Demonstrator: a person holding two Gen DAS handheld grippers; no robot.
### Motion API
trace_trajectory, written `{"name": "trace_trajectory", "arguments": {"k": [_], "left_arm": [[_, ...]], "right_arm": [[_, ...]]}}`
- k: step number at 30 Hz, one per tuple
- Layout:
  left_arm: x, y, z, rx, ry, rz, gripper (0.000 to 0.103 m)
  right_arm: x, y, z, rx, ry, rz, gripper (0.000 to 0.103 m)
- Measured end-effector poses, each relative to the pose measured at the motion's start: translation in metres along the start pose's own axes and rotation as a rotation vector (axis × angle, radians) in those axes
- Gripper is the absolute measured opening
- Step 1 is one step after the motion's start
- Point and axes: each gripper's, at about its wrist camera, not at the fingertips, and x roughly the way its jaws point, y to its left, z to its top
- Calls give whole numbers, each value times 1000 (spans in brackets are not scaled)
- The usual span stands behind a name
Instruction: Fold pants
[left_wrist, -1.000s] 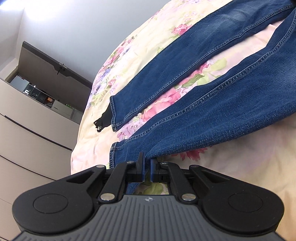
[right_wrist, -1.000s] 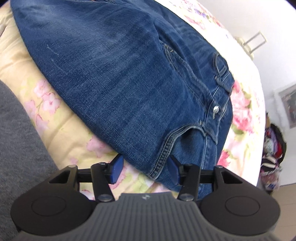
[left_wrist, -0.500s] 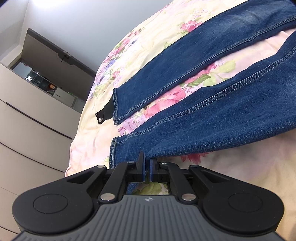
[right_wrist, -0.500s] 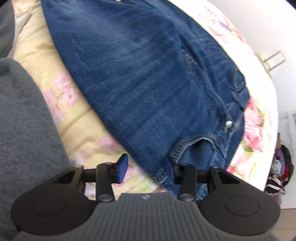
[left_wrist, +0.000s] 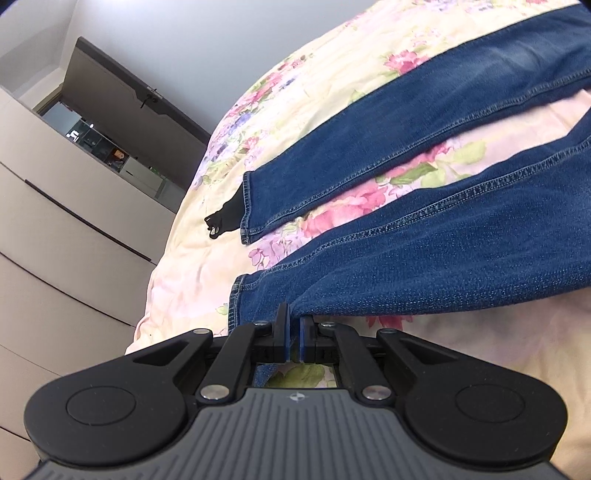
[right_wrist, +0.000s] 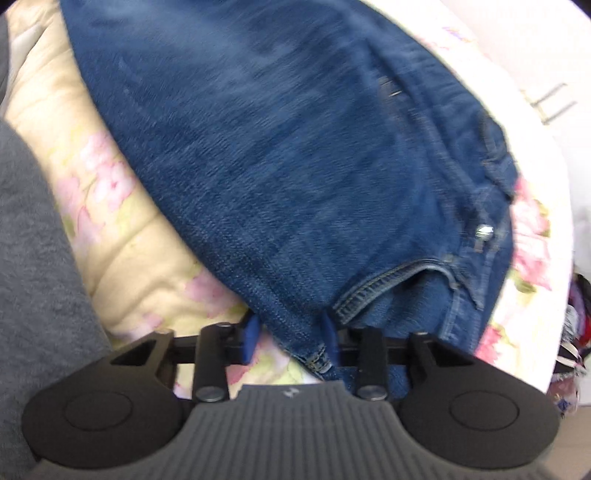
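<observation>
- Jeans (left_wrist: 461, 258): blue denim, spread flat on a bed (left_wrist: 207, 236) with a flowered cover. The near leg runs away to the right from the left claw; the far leg (left_wrist: 369, 147) lies ahead of it and apart from it, with a strip of flowered cover showing between the two.
- Left claw (left_wrist: 293, 334): clenched on the near leg, just beside its hem. Its blue pads (left_wrist: 282, 338) stand almost together with a pinch of denim rising between them. The hem corner hangs just to the left of the pads.
- Right claw (right_wrist: 288, 338): jaws part open, straddling the side edge of the jeans by the pocket opening (right_wrist: 388, 280). Denim passes between the blue pads (right_wrist: 251, 338), but a gap shows on the left pad's side, so no grip is made yet. This view is blurred.
- Waistband button (right_wrist: 484, 232): ahead and to the right of the right claw.
- Black strap (left_wrist: 221, 221): a small dark item lying on the bed, touching the far leg's hem, ahead and left of the left claw.
- Drawers (left_wrist: 74, 240): pale fronts, off the bed, far left of the left claw.
- Grey cloth (right_wrist: 33, 258): left of the right claw; what it belongs to cannot be told.
- Progress: judged early. No fold is visible; both legs lie open side by side. One end is gripped, the other grip unfinished. Left to do: laying one leg over the other, then folding lengthwise.
</observation>
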Motion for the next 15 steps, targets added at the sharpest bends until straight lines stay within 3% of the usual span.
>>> {"name": "trace_trajectory", "arguments": {"k": [1, 4, 9, 15], "left_arm": [[-2, 1, -1, -6, -4, 0, 5], [-6, 6, 0, -39, -14, 0, 4], [-16, 20, 11, -102, -36, 0, 4], [-16, 38, 45, -135, -56, 28, 4]], "right_arm": [[-10, 0, -3, 25, -34, -28, 14], [-46, 1, -13, 87, -159, -138, 7], [-93, -4, 2, 119, -316, -347, 3], [-105, -47, 50, 206, -345, -436, 3]]}}
